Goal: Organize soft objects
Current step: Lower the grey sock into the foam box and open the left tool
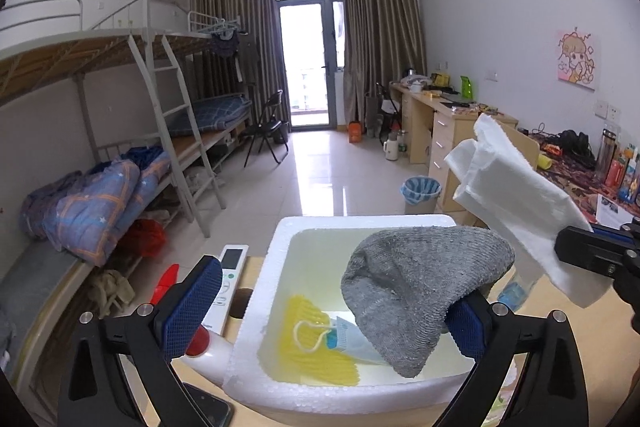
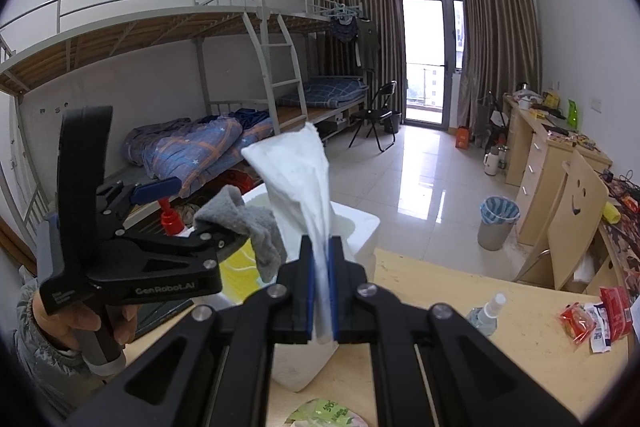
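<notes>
A white foam box (image 1: 256, 315) stands on the wooden table. In it lie a yellow cloth (image 1: 316, 355) and a light blue face mask (image 1: 352, 341). My left gripper (image 1: 328, 311) is open above the box. A grey knitted cloth (image 1: 420, 287) hangs draped over its right finger (image 1: 466, 327), over the box. In the right wrist view the left gripper (image 2: 192, 223) shows with the grey cloth (image 2: 252, 227) on it. My right gripper (image 2: 321, 283) is shut on a white cloth (image 2: 304, 187), held up to the right of the box (image 2: 360, 227); the cloth also shows in the left wrist view (image 1: 516, 195).
A white remote (image 1: 228, 287), a red-capped bottle (image 1: 168, 283) and a dark phone (image 1: 208, 407) lie left of the box. A spray bottle (image 2: 486, 311) and snack packets (image 2: 592, 315) lie on the table at right. A green packet (image 2: 324, 413) lies near me. Bunk beds stand at left, desks at right.
</notes>
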A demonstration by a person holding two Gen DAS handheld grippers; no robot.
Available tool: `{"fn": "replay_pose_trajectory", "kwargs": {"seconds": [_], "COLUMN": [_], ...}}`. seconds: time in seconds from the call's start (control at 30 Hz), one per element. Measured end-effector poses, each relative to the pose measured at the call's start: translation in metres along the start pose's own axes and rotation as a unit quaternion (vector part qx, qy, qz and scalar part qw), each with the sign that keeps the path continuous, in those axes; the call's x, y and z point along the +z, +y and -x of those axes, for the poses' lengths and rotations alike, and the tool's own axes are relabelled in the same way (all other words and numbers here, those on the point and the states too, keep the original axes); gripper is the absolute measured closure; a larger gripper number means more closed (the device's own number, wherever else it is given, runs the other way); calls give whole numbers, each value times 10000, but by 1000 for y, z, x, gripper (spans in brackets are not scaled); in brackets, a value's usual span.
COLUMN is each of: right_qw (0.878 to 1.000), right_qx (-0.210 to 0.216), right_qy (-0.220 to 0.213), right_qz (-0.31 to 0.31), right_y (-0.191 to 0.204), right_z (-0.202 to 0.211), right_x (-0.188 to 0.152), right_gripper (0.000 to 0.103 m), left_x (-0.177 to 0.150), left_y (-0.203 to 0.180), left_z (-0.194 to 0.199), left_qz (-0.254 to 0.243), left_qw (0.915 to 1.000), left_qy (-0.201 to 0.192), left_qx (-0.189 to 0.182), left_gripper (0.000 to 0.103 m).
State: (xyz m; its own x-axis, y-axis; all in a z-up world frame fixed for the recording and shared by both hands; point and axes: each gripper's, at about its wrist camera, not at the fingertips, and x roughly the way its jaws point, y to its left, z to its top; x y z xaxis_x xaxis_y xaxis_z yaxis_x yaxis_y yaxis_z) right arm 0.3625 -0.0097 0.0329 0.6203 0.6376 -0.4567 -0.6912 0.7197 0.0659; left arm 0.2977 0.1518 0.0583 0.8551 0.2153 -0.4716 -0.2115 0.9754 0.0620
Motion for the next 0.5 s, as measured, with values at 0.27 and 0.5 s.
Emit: {"fn": "replay_pose_trajectory", "kwargs": {"seconds": [0.27,0.5], "right_qw": [9990,9975], "right_qx": [283,393], "right_qy": [-74,71], "right_qz": [342,583], "right_y": [15,23], "right_z": [10,-6], "right_x": [-1,1], "right_gripper": [95,94], "left_x": [-1,-2], "left_y": [-1,3], "left_z": [2,10], "left_qz": [-19,-54], "left_qw": [10000,9999], "left_qy": [-1,-52], "left_qx": [-24,-111], "left_gripper": [2,2]}}
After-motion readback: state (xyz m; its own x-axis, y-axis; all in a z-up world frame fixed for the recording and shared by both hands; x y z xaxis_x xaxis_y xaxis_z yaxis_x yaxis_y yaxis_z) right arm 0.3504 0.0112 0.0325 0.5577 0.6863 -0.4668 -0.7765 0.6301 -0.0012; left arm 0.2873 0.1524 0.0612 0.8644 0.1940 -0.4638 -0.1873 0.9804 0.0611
